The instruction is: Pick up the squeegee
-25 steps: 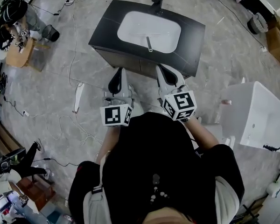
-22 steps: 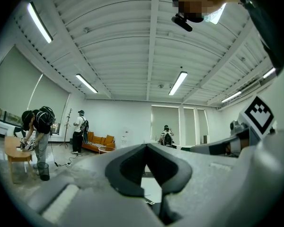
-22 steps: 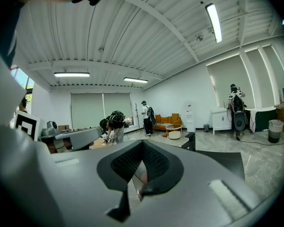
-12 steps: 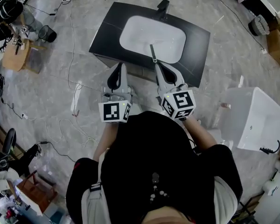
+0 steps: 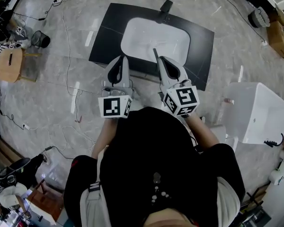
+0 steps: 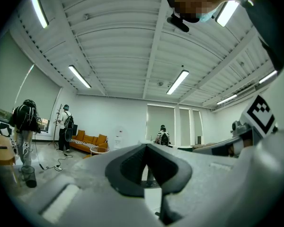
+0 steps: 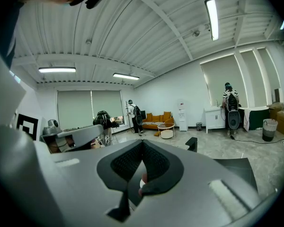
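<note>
A black counter [image 5: 99, 37] holds a white sink basin [image 5: 146, 37] with a dark faucet [image 5: 164, 6] at its far edge. The squeegee [image 5: 155, 54], thin and grey, lies at the basin's near rim. My right gripper [image 5: 161, 59] [image 7: 143, 142] is shut with nothing in it, its tip just beside the squeegee's near end. My left gripper [image 5: 122, 58] [image 6: 146, 145] is also shut and holds nothing, over the counter's front edge to the left. Both gripper views look level across the room, and neither shows the squeegee.
A white cabinet [image 5: 255, 112] stands to the right and cables [image 5: 66, 37] trail over the grey floor. A wooden stool [image 5: 12, 63] and black bin [image 5: 40, 39] are far left. Several people and an orange sofa [image 6: 87, 141] are across the room.
The person has stepped toward the sink. Both grippers have moved forward from short of the counter to its front edge, the right tip now beside the squeegee. Jaws stayed shut.
</note>
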